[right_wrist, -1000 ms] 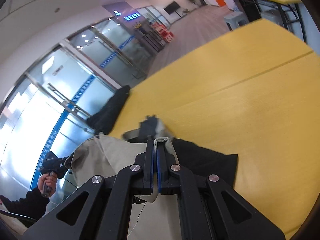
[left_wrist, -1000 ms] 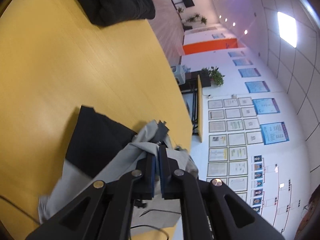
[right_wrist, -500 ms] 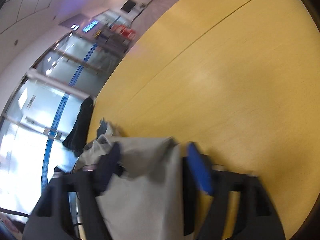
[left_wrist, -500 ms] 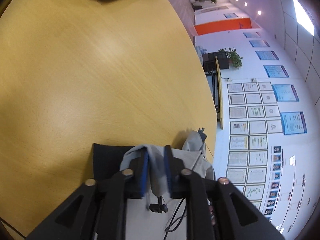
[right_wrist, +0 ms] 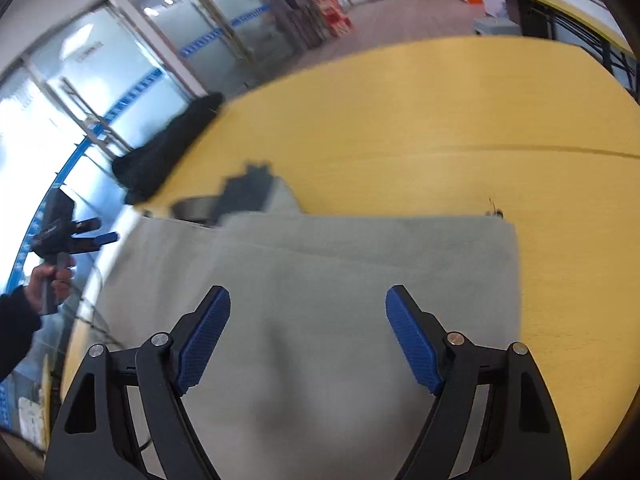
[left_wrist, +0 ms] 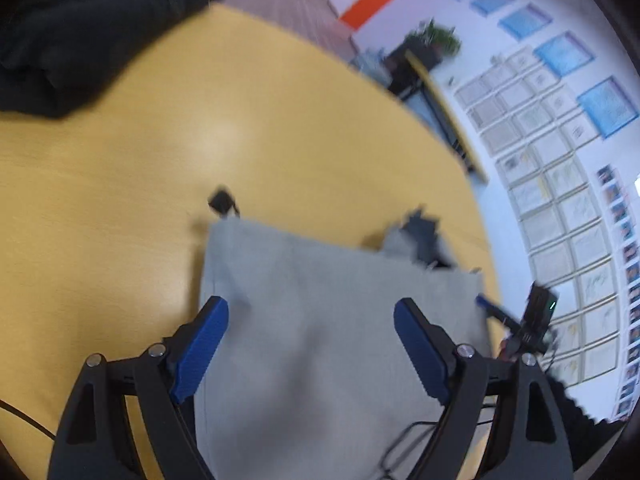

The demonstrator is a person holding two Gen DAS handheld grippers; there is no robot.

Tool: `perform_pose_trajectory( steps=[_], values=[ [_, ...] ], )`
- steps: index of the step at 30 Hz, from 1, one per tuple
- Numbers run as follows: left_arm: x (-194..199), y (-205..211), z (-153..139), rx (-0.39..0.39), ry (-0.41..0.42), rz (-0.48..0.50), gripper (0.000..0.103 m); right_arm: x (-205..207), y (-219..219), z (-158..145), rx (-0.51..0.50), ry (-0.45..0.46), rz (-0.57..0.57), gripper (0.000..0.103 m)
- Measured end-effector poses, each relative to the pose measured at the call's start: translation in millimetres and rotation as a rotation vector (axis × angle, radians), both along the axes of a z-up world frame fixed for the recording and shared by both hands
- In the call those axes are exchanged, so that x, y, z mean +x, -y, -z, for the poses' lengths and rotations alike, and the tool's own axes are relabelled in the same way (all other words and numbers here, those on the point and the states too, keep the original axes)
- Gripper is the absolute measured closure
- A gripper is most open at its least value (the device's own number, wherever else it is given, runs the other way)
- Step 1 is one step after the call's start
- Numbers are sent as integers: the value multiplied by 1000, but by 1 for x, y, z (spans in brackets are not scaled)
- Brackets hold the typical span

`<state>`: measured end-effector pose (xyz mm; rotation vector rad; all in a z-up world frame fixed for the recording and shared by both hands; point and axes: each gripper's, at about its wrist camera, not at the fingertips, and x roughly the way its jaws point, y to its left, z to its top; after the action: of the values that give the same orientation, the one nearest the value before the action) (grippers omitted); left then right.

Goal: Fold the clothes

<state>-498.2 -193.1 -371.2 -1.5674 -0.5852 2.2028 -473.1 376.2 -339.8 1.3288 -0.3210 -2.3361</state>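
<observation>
Step in hand: a fold of the grey garment [right_wrist: 320, 280] is judged just laid; nothing is gripped at this moment.
Left hand-held gripper [left_wrist: 308, 320]: jaws spread wide, blue pads [left_wrist: 202, 350] apart, held over the cloth, nothing pinched.
Right hand-held gripper [right_wrist: 308, 312]: likewise spread wide and empty, hovering above the cloth (contact with the fabric cannot be told).
Garment position: lying flat on the yellow worktop [right_wrist: 440, 120], near its close edge; a doubled layer is seen along the far edge in the right wrist view, with a dark trim piece [right_wrist: 246, 192] protruding beyond it.
Progress: judged partway; the cloth reads as a neat rectangle, but one more fold is probably owed.
Next move calls for: an edge or corner to be chosen on each side, the jaws lowered until one layer stack is caught, then closed together so the fold is carried evenly.
Surroundings: a dark bundle of clothing [left_wrist: 80, 32] at the far part of the worktop, well apart from the garment; a thin cable [left_wrist: 404, 444] beside the near hem.
Obstruction: the cable could be snagged (blur prevents a finer reading); the rest of the path is judged unhindered.
</observation>
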Motion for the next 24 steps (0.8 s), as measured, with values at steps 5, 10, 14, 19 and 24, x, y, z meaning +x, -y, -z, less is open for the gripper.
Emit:
perform_pose_trajectory(
  steps=[5, 10, 14, 19, 24],
  values=[
    [-3, 11, 26, -164, -13, -36, 18, 18, -47, 11, 141, -12, 238, 37],
    [29, 35, -35, -147, -93, -28, 20, 131, -91, -65, 30, -196, 400, 20],
    [70, 49, -114, -213, -248, 10, 19, 248, -93, -86, -180, -170, 523, 14],
    [99, 29, -200, -400, -384, 209, 11, 352, -67, -24, -368, 130, 675, 12],
    [96, -55, -183, -517, -424, 574, 7, 355, -24, 20, -475, 175, 720, 13]
  ],
)
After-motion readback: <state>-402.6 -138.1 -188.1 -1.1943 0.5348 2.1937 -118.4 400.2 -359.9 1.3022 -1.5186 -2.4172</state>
